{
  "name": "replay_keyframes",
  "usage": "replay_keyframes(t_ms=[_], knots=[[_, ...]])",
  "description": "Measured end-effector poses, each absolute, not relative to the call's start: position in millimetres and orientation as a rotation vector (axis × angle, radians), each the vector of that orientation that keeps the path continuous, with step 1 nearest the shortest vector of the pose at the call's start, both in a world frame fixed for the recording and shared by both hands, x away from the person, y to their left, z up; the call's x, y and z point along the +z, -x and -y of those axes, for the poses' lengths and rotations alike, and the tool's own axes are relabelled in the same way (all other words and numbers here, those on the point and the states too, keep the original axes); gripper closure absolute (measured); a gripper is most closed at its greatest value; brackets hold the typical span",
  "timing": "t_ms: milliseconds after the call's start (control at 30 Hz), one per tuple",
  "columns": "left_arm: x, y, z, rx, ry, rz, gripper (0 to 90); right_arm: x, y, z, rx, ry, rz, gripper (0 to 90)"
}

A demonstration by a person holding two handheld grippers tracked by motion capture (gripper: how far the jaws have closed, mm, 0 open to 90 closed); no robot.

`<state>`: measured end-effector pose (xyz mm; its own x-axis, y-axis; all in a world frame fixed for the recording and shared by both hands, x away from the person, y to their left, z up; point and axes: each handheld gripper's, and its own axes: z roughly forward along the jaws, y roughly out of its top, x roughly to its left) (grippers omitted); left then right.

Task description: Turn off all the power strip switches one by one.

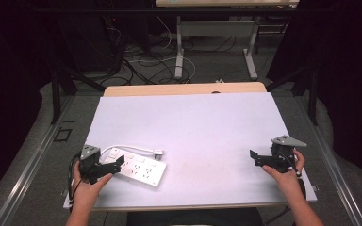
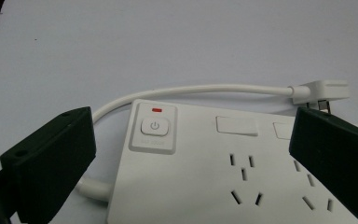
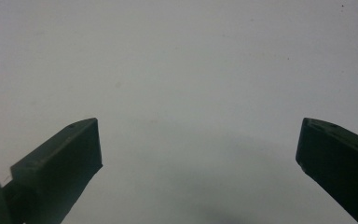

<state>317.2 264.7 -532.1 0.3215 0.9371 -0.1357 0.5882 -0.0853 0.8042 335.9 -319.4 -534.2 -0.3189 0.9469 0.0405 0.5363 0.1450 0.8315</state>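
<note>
A white power strip (image 1: 139, 168) lies flat near the table's front left, its short white cable (image 1: 129, 148) curling back to a white plug (image 1: 158, 152). In the left gripper view the power strip (image 2: 214, 172) shows a power button with a red light, several sockets, and the plug (image 2: 324, 91) beyond. My left gripper (image 1: 115, 165) is open, its jaws spread over the strip's button end without pressing it. My right gripper (image 1: 255, 159) is open at the front right, over bare table, nothing between its jaws. Both jaws (image 3: 196, 154) stand wide in the right gripper view.
The white table top (image 1: 193, 127) reaches back to a wooden edge (image 1: 184, 88). Beyond it, table legs and loose cables (image 1: 141, 66) lie on the floor. Dark frame posts stand at both sides.
</note>
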Motion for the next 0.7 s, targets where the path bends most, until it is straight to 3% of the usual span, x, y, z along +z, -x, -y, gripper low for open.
replay_keyframes(t_ms=[700], knots=[[-521.6, -318.3, -260.6, 0.499, -1.778, -1.386, 2.2, -537.5, -332.7, 314.6, 1.097, -1.403, -1.956, 0.0]])
